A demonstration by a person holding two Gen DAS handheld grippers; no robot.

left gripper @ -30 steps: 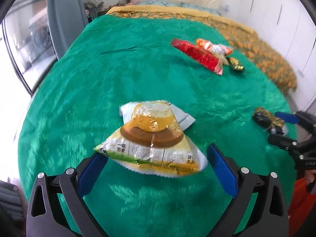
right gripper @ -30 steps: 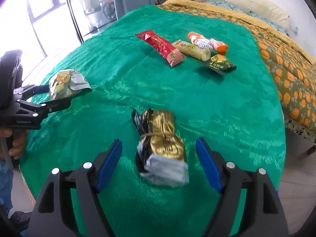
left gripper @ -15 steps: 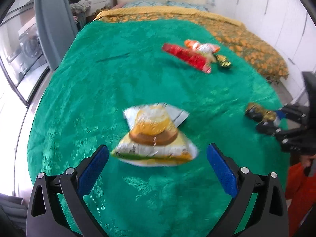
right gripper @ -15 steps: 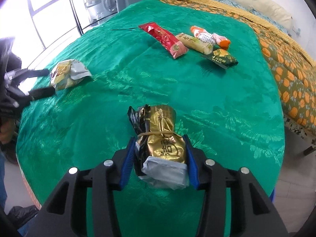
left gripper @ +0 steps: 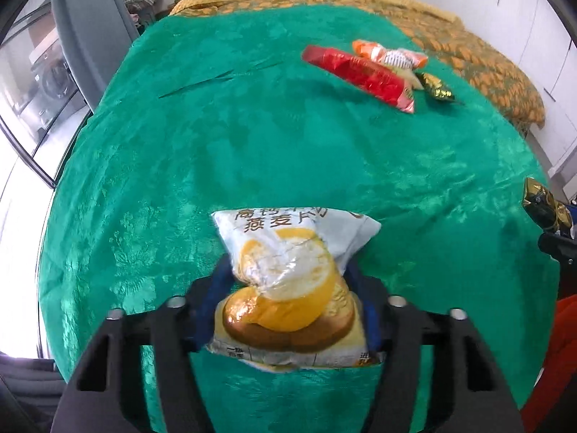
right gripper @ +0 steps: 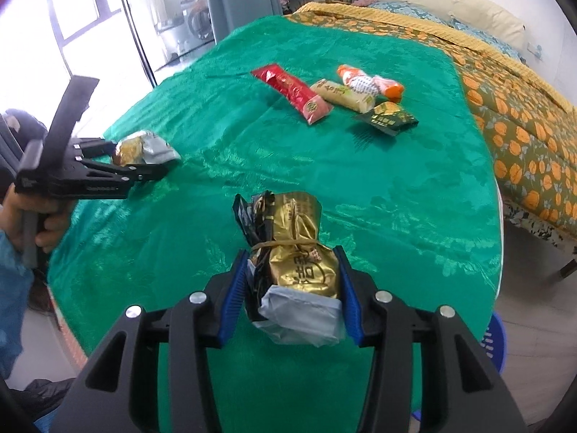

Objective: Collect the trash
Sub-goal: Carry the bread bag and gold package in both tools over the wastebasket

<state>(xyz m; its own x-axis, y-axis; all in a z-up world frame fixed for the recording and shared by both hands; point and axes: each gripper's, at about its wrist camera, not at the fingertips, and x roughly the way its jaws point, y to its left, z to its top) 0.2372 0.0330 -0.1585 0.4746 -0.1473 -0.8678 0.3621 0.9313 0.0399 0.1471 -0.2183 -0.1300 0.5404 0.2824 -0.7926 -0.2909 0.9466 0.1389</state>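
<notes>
Left wrist view: my left gripper (left gripper: 288, 306) pinched the yellow-and-white snack bag (left gripper: 288, 285) above the green bedspread (left gripper: 252, 137), ready to carry off.

Right wrist view: my right gripper (right gripper: 293, 288) clamped the gold wrapper (right gripper: 294, 252); four wrappers (right gripper: 335, 95) lay farther away, uncollected.

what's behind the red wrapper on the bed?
Behind the red wrapper: a beige packet, an orange-and-white packet and a dark green packet. The left wrist view mostly hides the beige one.
</notes>
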